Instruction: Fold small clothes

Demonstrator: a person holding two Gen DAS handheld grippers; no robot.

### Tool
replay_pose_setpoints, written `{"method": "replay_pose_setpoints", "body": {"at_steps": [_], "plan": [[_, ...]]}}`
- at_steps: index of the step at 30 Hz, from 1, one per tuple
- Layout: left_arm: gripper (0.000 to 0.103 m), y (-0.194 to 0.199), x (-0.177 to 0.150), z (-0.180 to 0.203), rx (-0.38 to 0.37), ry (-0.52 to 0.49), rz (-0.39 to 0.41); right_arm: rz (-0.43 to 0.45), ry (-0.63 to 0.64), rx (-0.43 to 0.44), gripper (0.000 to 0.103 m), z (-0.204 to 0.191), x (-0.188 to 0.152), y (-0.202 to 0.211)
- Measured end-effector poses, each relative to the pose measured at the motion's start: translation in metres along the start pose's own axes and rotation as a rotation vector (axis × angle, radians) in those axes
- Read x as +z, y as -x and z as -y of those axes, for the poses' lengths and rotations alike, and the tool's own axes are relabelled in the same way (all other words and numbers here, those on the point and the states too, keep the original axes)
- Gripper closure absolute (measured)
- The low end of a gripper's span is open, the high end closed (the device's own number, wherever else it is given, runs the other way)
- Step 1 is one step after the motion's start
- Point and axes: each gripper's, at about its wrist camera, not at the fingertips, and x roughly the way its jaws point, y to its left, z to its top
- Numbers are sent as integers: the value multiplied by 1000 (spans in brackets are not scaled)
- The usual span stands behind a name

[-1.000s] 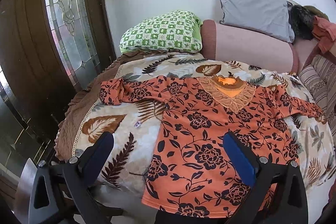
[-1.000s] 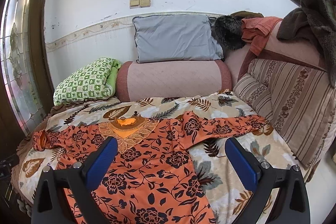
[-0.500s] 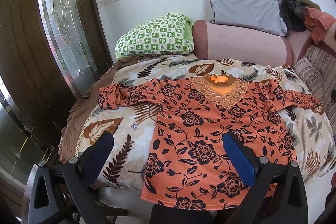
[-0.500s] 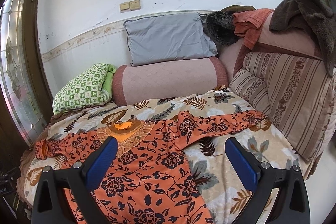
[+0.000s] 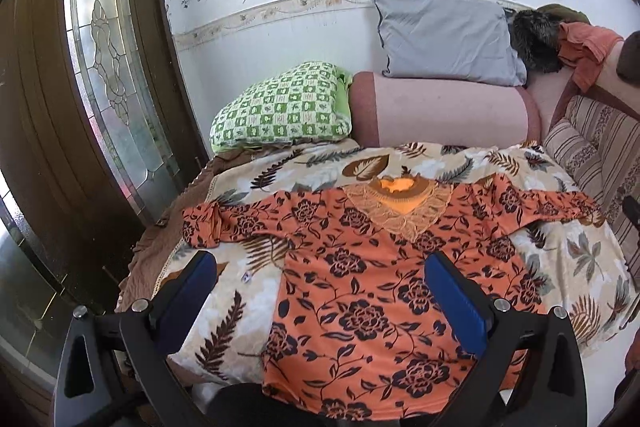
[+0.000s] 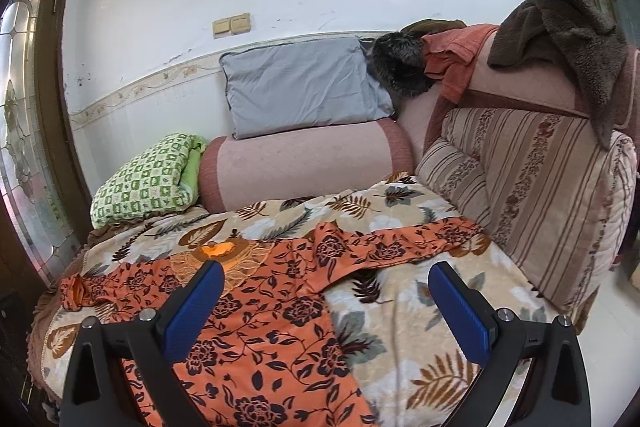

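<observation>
My left gripper (image 5: 320, 283) and right gripper (image 6: 326, 287) gape wide, empty; orange floral top (image 5: 360, 267) flat at 12 o'clock

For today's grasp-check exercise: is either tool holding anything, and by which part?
Nothing is held. The left tool and right tool are open above the orange floral blouse.
</observation>
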Motion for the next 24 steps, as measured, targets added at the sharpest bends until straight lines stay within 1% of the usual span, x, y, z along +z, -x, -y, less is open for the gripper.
{"method": "replay_pose_setpoints", "body": {"at_steps": [5,9,12,15,17,18,20,22,24], "plan": [[0,-14,9,-7,-6,27,1,-5,11,-23,0,-2,3,-6],[0,-28,13,-13,4,37,-6,-22,34,-37,0,-13,2,-17],[0,-42,18,-14,24,37,0,-45,39,-25,0,-19,2,-28],[0,-68,26,-12,57,40,9,-66,6,9,0,-15,2,-41],[0,-98,34,-9,81,50,4,-77,-31,42,0,-3,1,-55],[0,-109,35,-8,81,55,-6,-81,-47,53,0,4,1,-63],[0,-151,39,-3,54,91,-58,-114,-103,68,0,27,1,-86],[0,-183,38,2,39,121,-103,-176,-197,95,0,59,-2,-118],[0,-220,34,10,22,151,-164,-254,-329,131,0,95,-8,-152]]}}
